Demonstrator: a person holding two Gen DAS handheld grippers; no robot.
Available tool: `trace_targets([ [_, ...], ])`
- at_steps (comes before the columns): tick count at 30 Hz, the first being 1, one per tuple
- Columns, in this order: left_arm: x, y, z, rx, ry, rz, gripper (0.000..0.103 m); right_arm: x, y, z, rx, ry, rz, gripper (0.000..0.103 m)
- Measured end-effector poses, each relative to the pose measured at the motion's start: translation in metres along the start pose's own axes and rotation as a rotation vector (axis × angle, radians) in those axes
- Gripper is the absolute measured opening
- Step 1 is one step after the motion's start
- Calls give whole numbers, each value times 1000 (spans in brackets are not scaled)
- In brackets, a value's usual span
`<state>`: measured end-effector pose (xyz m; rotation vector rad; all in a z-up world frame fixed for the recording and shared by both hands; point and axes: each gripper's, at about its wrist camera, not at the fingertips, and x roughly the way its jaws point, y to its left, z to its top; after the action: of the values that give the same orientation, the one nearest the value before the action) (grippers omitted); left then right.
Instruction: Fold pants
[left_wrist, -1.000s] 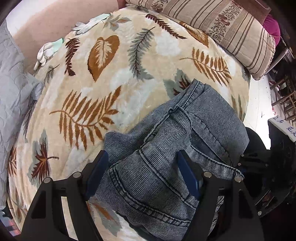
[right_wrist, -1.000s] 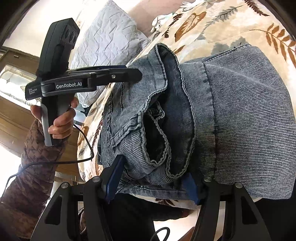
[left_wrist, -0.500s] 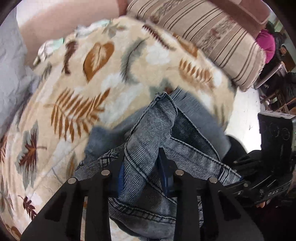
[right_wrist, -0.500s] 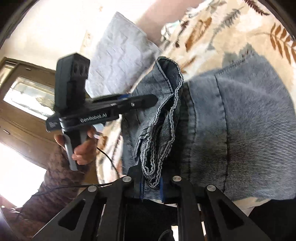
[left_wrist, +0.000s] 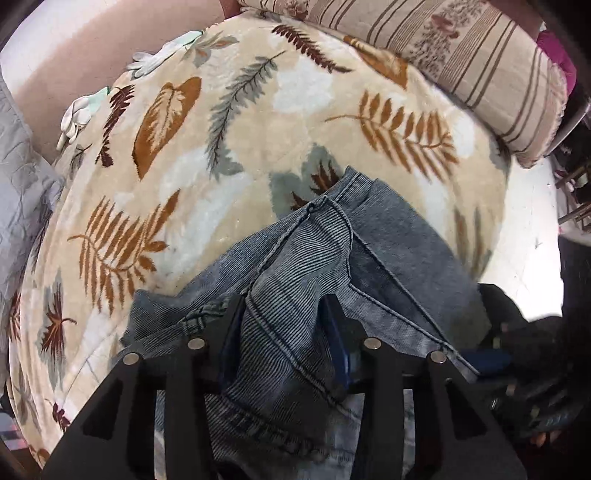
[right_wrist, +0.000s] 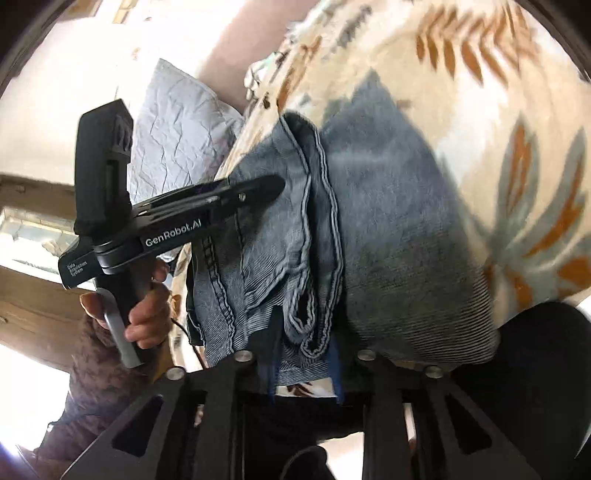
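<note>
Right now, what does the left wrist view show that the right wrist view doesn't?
Left wrist only: the striped cushion along the blanket's far edge and white gloves on its left.
Right wrist only: the left gripper's whole body, the hand on its handle, and a window behind.
Both: the jeans on the leaf blanket, denim between each gripper's opening jaws, left gripper and right gripper.

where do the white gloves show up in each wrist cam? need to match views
Left wrist: white gloves at upper left, along the far edge of the leaf-print blanket, beside the grey quilted pillow.
Right wrist: a blurred pale shape at top centre, probably the gloves, at the blanket's edge right of the same pillow.
Shared landmark: the folded jeans, lying on the blanket in both views.
</note>
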<state>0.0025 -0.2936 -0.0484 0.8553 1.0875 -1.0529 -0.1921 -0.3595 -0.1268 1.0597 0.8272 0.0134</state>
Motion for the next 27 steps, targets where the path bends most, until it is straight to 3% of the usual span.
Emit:
trace_targets([
  [2,-20,8,-2,8,-31,-8,46,-15,1,-3,-21,-48,-14,46],
  [3,-32,13,-3,20,-54,5,61,-22,1,-3,-30,-71,-39,50],
  [5,-49,22,-7,46,-99,59,80,-37,5,-8,-86,-120,-119,54],
  [6,-54,27,-9,58,-107,85,82,-41,6,-9,-103,-130,-135,56],
  [10,-50,37,-11,73,-58,122,82,-34,14,-11,-137,-109,-85,66],
  [20,-24,7,-3,151,-66,165,82,2,22,-4,-134,-19,-117,67],
  [27,-9,5,0,149,-44,140,82,11,23,-5,-128,16,-109,68],
])
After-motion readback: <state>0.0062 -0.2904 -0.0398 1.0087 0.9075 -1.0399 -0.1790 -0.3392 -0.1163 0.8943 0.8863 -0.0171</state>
